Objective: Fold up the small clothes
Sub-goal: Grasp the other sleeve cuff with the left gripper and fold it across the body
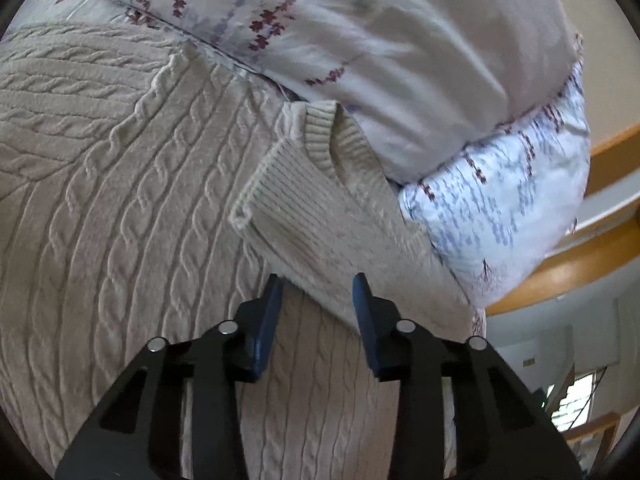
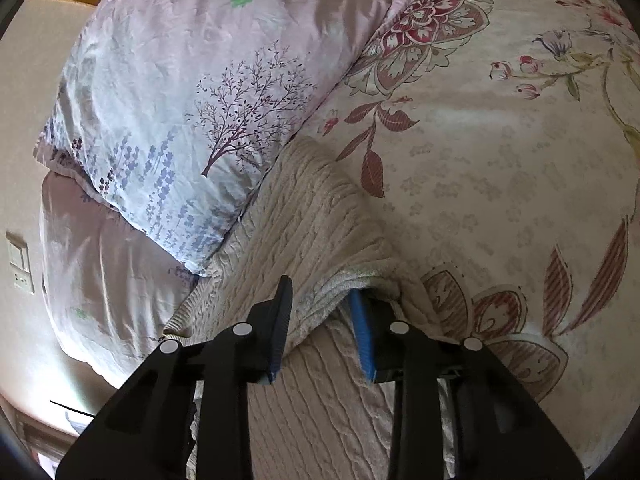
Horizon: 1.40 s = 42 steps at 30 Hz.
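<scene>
A cream cable-knit sweater lies spread on the bed. Its ribbed sleeve is folded across the body, cuff up toward the pillow. My left gripper is open, its fingertips straddling the lower end of that sleeve without closing on it. In the right wrist view the sweater has a raised, doubled-over edge. My right gripper is open around that fold, the right finger tucked under the knit, the left finger on top of it.
A lilac pillow with tree print lies against the sweater's far side, also in the left wrist view. A floral duvet covers the right. A wooden bed frame and wall socket sit at the edges.
</scene>
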Motion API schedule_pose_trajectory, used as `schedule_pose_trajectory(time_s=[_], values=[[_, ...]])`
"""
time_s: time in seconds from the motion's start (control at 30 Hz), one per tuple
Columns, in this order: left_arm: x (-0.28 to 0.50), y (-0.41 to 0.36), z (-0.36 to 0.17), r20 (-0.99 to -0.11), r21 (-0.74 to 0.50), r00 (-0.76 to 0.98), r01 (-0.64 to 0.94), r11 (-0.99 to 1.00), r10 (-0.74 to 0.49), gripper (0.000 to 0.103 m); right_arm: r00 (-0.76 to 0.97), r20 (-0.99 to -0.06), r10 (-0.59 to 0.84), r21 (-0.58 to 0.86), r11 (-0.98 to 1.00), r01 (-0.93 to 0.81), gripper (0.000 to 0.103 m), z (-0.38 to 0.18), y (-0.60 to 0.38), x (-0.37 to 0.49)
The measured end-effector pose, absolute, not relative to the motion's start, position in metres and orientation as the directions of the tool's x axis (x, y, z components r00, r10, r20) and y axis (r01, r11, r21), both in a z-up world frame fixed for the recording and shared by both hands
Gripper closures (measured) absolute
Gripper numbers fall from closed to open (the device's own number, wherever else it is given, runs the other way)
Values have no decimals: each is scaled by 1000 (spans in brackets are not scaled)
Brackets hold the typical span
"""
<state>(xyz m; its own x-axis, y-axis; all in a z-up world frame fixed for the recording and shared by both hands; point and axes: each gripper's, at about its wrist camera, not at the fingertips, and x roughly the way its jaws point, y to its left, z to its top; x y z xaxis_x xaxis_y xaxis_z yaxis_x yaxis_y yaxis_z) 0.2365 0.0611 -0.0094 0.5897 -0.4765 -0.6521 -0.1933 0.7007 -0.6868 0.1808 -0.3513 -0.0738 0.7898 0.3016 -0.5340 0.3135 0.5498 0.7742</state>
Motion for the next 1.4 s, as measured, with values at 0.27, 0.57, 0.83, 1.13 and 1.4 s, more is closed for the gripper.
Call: schedule_pose_trajectory(time_s=[0.27,0.57,0.83,1.13,1.4], values=[[243,72,-16,-632,-712,609,-211,670,-480,97,815,-491,307,778,576,252,92,-66,-353,173],[232,75,-17,-666,-652,599,-177,737,-445,94,771,-587,245,673,678,297,93,-75,-340,178],[161,139,9,-607,-677,640,-107,728,-470,46,774,-574,266,607,773,185,34,-46,-325,152],[72,319,0,-646,-679,750,-480,555,-142,58,742,-548,386,577,817,1,32,-29,-280,142],[77,361,-15,-632,-721,773,-557,413,-61,72,697,-561,446,550,830,-88,32,-29,-242,140]])
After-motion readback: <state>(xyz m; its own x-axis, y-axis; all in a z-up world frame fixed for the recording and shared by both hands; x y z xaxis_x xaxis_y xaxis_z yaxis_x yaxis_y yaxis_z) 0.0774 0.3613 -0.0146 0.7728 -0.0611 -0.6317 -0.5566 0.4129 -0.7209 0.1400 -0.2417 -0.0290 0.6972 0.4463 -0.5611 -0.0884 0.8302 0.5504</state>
